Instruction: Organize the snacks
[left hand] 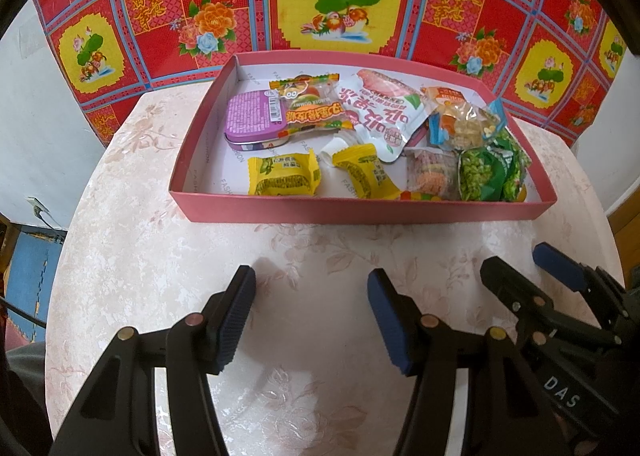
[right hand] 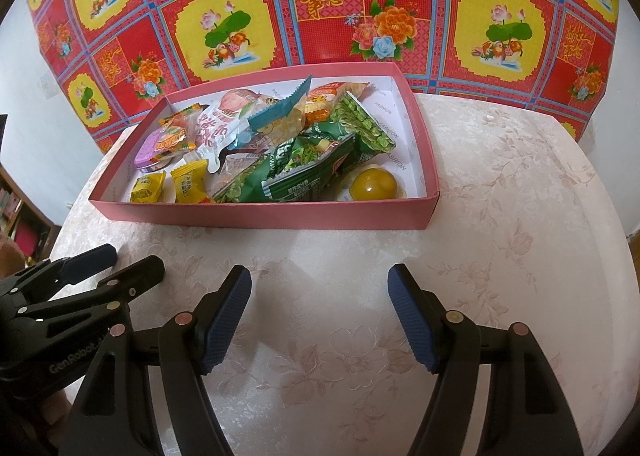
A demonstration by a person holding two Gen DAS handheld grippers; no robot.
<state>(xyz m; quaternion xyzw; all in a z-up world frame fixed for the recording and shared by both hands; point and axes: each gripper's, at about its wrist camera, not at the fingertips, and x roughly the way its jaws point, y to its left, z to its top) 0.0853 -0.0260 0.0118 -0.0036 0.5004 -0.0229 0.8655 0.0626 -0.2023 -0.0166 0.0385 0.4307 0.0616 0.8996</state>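
Both the left claw [left hand: 312,312] and right claw [right hand: 320,310] hung open and empty over the bare surface [right hand: 500,256], snacks heaped in the pink box [right hand: 260,213] at twelve o'clock (sorting apparently finished, or the next reach into it pending).

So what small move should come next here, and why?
Probably none beyond pulling back: every snack in view already lies in the pink box, both grippers, left and right, hang open and empty over bare tablecloth, and nothing is left outside.
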